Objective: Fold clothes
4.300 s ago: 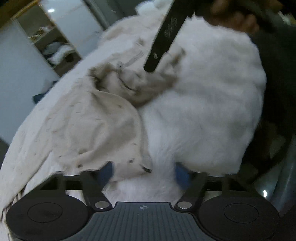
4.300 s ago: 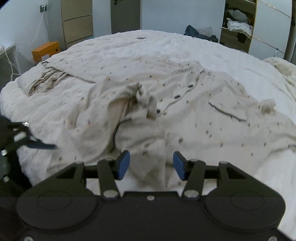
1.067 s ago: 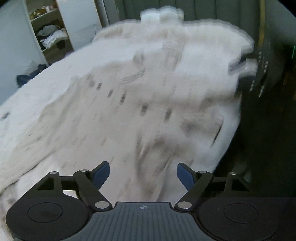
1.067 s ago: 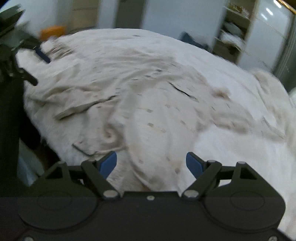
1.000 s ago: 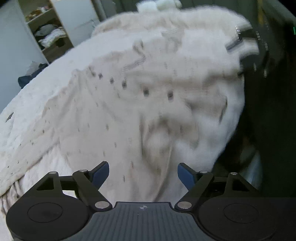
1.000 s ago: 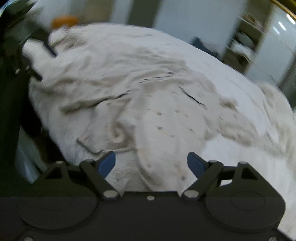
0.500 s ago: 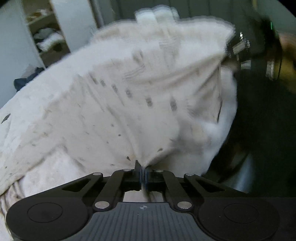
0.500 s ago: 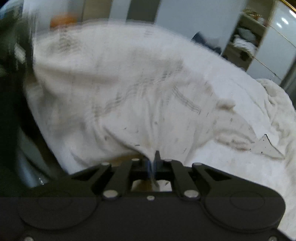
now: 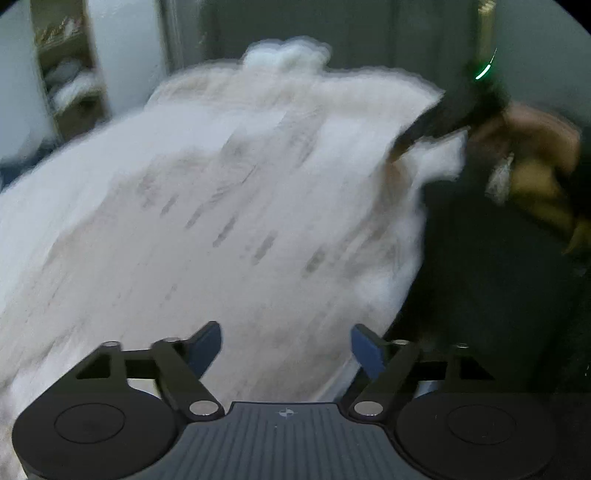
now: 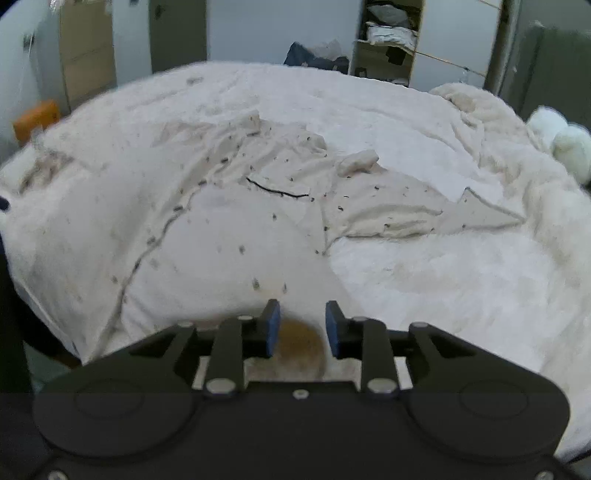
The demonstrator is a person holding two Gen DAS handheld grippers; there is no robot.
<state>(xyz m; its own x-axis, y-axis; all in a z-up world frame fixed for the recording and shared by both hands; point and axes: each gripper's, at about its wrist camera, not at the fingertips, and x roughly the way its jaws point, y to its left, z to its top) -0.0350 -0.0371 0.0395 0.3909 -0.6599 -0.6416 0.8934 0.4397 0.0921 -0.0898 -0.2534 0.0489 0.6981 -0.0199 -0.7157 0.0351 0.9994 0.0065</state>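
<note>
A cream shirt (image 10: 240,206) with small dark specks lies spread front-up on the white bed cover (image 10: 443,288), one sleeve stretched to the right. Its near hem sits just beyond my right gripper (image 10: 302,325), whose blue pads stand a little apart, open, with no cloth between them. The left wrist view is motion-blurred: the same shirt (image 9: 229,221) fills it, and my left gripper (image 9: 285,345) is wide open above the cloth. At the shirt's far corner the right gripper (image 9: 424,129) shows there as a dark shape, held by a person's hand (image 9: 535,166).
An open wardrobe with stacked clothes (image 10: 391,33) stands behind the bed, and a dark blue heap (image 10: 317,55) lies beside it. An orange box (image 10: 37,118) is at the far left. A fluffy blanket (image 10: 480,107) and white pillows (image 10: 565,147) lie at the right.
Half a second ago both grippers were shut on the shirt's hem and pulling it taut. Both have let go and opened, and the shirt has settled flat on the bed.
</note>
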